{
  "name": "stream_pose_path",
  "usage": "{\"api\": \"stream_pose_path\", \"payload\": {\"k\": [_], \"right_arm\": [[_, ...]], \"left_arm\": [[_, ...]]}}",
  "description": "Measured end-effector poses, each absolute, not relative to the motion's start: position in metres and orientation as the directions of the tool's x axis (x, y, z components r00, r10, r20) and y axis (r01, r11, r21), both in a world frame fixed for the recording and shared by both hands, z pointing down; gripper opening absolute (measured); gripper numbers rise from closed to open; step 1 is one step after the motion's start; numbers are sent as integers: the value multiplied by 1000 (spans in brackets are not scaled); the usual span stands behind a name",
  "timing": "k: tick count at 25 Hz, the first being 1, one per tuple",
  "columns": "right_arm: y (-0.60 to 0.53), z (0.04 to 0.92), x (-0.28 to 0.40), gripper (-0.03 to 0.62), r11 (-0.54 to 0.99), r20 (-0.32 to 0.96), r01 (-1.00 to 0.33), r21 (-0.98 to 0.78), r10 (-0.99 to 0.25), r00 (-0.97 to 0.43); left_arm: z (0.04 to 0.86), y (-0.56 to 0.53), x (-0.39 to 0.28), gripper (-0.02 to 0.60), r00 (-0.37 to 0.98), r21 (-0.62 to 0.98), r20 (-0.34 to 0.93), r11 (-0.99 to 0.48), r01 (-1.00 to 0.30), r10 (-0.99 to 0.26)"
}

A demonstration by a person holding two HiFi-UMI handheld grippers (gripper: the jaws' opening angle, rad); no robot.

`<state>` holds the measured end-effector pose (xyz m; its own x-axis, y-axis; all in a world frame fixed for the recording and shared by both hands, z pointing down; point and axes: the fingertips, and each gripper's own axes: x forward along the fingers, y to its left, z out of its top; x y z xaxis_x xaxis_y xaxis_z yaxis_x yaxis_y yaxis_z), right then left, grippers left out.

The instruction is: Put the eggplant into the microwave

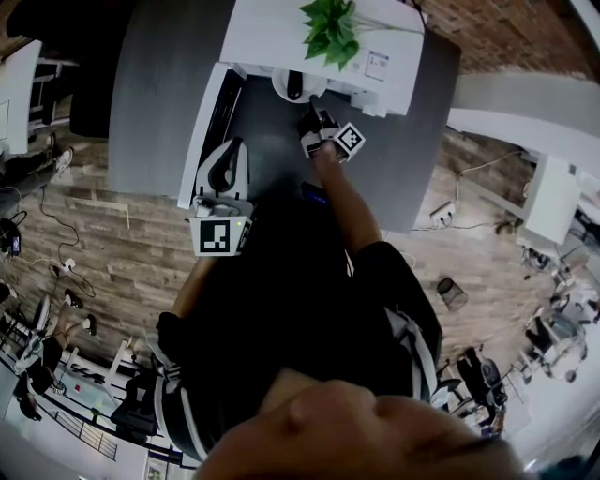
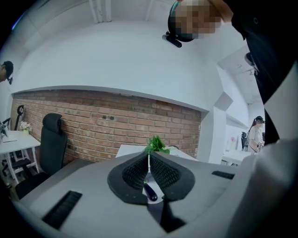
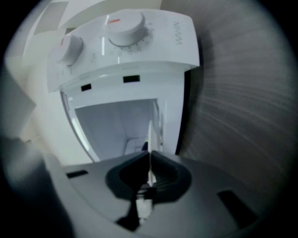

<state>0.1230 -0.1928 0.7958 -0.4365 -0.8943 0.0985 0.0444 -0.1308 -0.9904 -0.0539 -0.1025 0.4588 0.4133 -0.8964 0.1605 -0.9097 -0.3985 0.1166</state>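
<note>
A white microwave (image 1: 319,37) stands on the grey table (image 1: 159,94) with its door (image 1: 208,122) swung open to the left. The dark purple eggplant (image 1: 294,85) lies on a white plate at the oven's mouth. It also shows through the gap under my left jaws, as the eggplant (image 2: 150,191). My right gripper (image 1: 312,101) is just in front of the opening, shut and empty. In the right gripper view the microwave (image 3: 125,69) appears rolled, knobs uppermost, with the right gripper (image 3: 150,155) before its cavity. My left gripper (image 1: 232,142) hovers by the door's edge. In its own view the left gripper (image 2: 149,158) is shut with nothing between the pads.
A green plant (image 1: 330,28) sits on top of the microwave. A black office chair (image 2: 51,144) stands against the brick wall (image 2: 107,121) beyond the table. A white desk (image 1: 548,197) is off to the right, with cables on the wooden floor.
</note>
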Motion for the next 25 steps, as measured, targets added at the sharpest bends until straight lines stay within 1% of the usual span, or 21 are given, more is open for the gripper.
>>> {"api": "stream_pose_path", "payload": {"k": [16, 25], "right_arm": [[-208, 802, 123, 37, -149, 116, 49, -988, -904, -411], [-215, 802, 124, 38, -147, 103, 78, -986, -908, -406]], "left_arm": [[460, -107, -57, 46, 418, 119, 161, -403, -907, -894], [462, -109, -58, 46, 418, 135, 157, -399, -907, -895]]}}
